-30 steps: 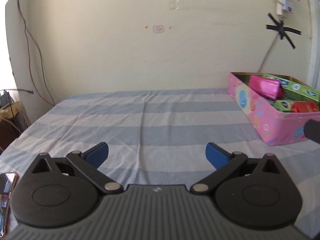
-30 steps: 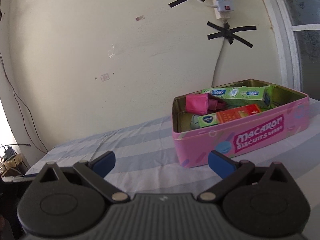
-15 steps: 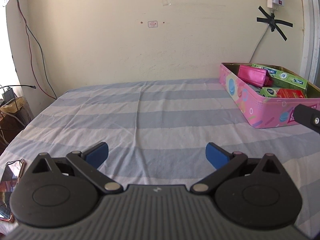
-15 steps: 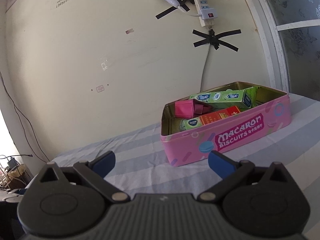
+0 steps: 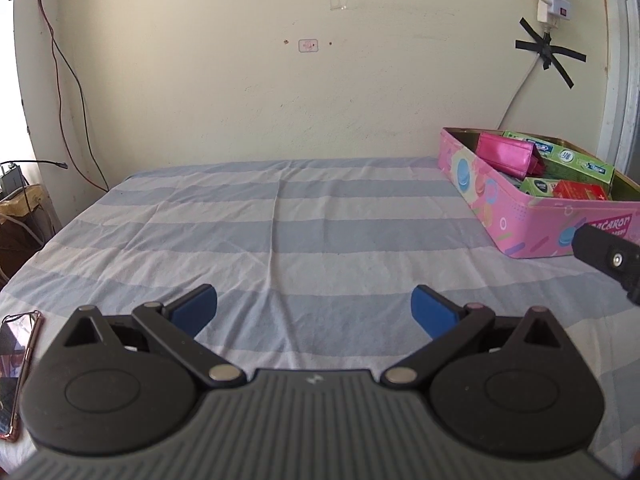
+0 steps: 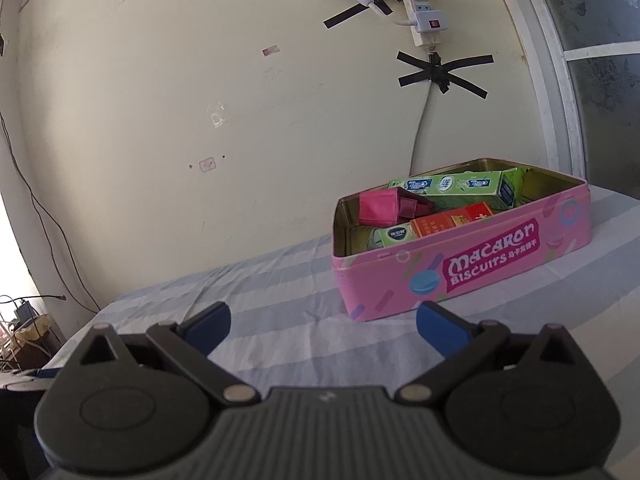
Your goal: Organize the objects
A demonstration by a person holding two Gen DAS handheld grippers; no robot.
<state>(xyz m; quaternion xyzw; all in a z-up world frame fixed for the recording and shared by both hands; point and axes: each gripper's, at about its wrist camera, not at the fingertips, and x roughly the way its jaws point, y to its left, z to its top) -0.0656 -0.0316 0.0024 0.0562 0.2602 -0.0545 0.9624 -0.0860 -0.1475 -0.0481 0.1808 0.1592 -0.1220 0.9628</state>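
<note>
**Both tongs back off from the pink tin**

Since a second ago both cameras have pulled back: the pink biscuit tin (image 6: 460,256) now sits smaller and farther ahead in the right wrist view, and more of the striped bedsheet (image 5: 280,232) shows in the left one.

The tin rests on the bed's far right side, close to the wall, its lid off. Its long axis runs along the lettered front wall, slanting up to the right in the right wrist view. Inside lie a pink pouch (image 6: 384,208), a long green box (image 6: 452,186) along the back, a red-orange box (image 6: 448,220) and a small green box (image 6: 394,236) at the front.

A phone in a pink case (image 5: 16,372) lies at the sheet's near left edge. A power strip (image 6: 420,12) and black tape crosses hang on the wall above the tin.

The left tongs (image 5: 314,312) are spread wide over bare sheet, holding nothing. The right tongs (image 6: 322,326) are likewise spread and empty, pointing just left of the tin's near corner; nothing lies between them and it.
</note>
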